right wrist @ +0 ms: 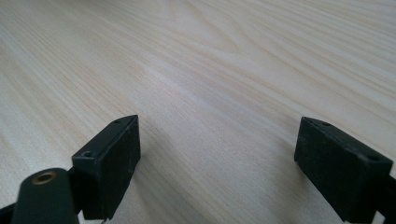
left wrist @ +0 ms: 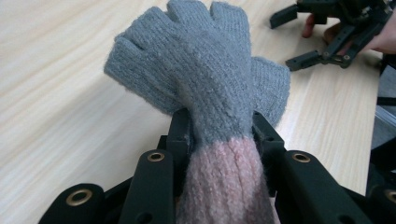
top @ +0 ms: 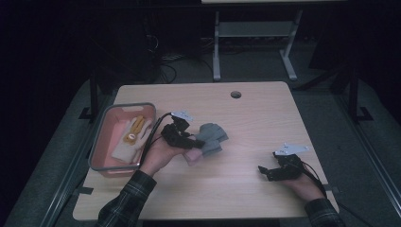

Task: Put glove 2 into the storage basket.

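Nearest the person, two plaid sleeves are seen at the bottom edge of the high view; the right gripper [top: 265, 172] is held low at the right side of the wooden surface [top: 246, 123], and its jaws are spread wide with only bare wood between them, as is shown in the right gripper view [right wrist: 217, 154]; a grey three-cornered plate is carried on top of it. Farther in and to the left, the left gripper [top: 193, 142] is held above the surface; its jaws are pinched on a knitted fingerless glove [left wrist: 205, 88], which is gripped where the grey hand part meets the pink cuff; the grey finger stubs are pointed away from the jaws, toward the middle of the surface, and it cannot be told whether they are touching the wood. Just left of that hand a pink basket with a grey rim [top: 97, 142] is set near the left edge; pale and yellow cloth items [top: 132, 135] are laid inside it. Farthest off, a round hole [top: 235, 94] is cut near the far edge.
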